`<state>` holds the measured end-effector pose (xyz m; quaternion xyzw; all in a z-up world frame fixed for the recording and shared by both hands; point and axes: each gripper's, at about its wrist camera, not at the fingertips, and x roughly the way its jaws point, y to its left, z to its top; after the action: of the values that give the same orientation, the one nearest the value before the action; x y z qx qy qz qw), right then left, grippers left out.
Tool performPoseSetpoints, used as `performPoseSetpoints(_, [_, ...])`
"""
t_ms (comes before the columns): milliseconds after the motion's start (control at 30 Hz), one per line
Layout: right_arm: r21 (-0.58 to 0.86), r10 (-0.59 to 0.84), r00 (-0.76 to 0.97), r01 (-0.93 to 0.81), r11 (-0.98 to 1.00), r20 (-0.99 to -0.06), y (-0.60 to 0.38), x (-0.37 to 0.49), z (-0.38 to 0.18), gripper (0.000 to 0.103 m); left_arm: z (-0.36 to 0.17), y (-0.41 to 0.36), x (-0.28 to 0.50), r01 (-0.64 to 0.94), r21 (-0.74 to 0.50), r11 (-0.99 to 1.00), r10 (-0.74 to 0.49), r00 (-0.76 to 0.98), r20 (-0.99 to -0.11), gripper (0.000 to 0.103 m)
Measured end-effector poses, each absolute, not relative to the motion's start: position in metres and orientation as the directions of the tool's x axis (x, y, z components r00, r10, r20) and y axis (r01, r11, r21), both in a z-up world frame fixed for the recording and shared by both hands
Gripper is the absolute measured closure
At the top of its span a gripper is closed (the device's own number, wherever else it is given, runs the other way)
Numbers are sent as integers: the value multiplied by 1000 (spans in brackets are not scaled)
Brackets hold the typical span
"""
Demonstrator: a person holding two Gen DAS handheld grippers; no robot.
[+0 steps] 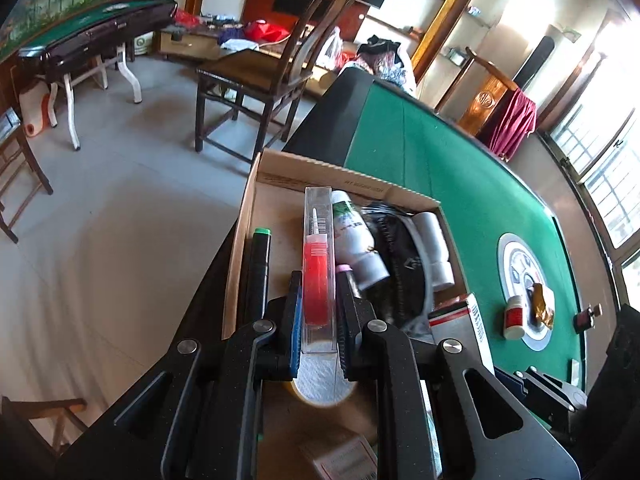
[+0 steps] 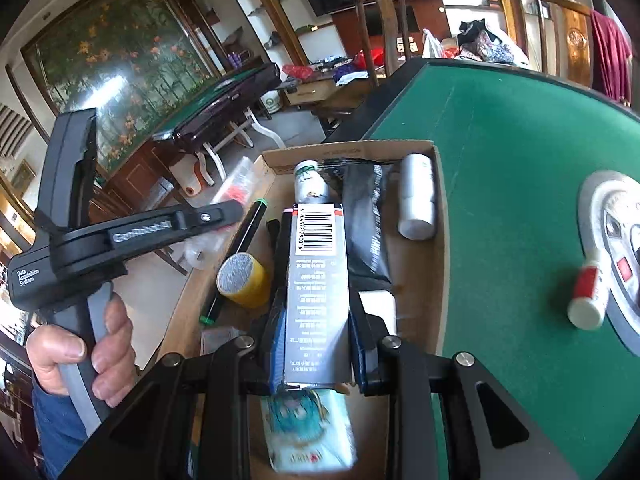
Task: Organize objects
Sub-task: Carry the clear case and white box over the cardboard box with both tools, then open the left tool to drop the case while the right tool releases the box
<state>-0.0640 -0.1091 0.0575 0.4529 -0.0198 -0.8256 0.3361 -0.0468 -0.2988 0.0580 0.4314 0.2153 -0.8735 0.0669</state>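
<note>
The cardboard box sits at the mahjong table's edge, holding a marker at its left wall and a bottle at its right.

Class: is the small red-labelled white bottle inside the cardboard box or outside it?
Outside: the bottle stands on the green felt, right of the cardboard box.

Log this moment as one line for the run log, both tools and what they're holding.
left tool: shut on clear tube case | right tool: shut on grey barcode box | both over cardboard box | table left: small white bottle
</note>
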Motion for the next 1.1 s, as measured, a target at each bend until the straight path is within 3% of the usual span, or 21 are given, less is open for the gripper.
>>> performPoseSetpoints(833, [249,-512,-372,565,-787,-774,-153,-79,45,76,39,-308,-62,280,-330,-902,111,-588,-801,89])
performPoseSetpoints(967, [219,-497,-383,576,-787,-779,-155,-75,48,75,43,-310,-57,284,-342,-896,114,-596,-795,74])
performPoseSetpoints(1100, [187,-491,-412,589,-786,-768,-153,-67,53,75,48,-311,-51,286,-348,-893,113,-606,-788,72])
